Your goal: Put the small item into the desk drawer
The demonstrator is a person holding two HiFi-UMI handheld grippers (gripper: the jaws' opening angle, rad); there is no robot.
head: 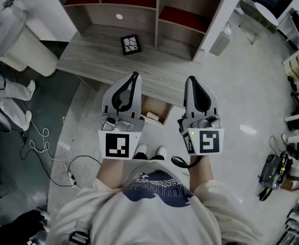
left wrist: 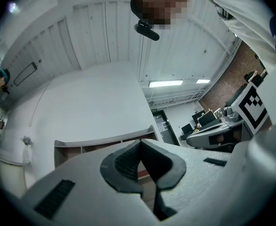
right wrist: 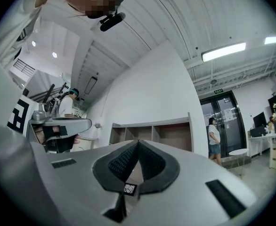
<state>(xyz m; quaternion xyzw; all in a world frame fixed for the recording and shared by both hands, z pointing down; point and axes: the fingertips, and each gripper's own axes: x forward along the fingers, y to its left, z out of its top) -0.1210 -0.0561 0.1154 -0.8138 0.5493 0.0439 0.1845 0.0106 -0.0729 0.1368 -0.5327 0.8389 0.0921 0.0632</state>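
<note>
Spotted small item (head: 130,44) flat on desk (head: 91,57), 12 o'clock in head view. Square tile, so no long axis to call, turned slightly off desk edges. At 6 o'clock of it, open drawer (head: 162,107), white piece (head: 153,116) inside. Flanking drawer: left gripper (head: 134,74) at 9 o'clock, right gripper (head: 191,78) at 3, both pressed together, empty, tips over desk front. Shelf unit (head: 157,14) behind item, bin (head: 22,47) at 10 o'clock.

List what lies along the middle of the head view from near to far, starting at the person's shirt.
shirt → shoes → open drawer → black-and-white patterned square lying on the desk → shelf unit
</note>
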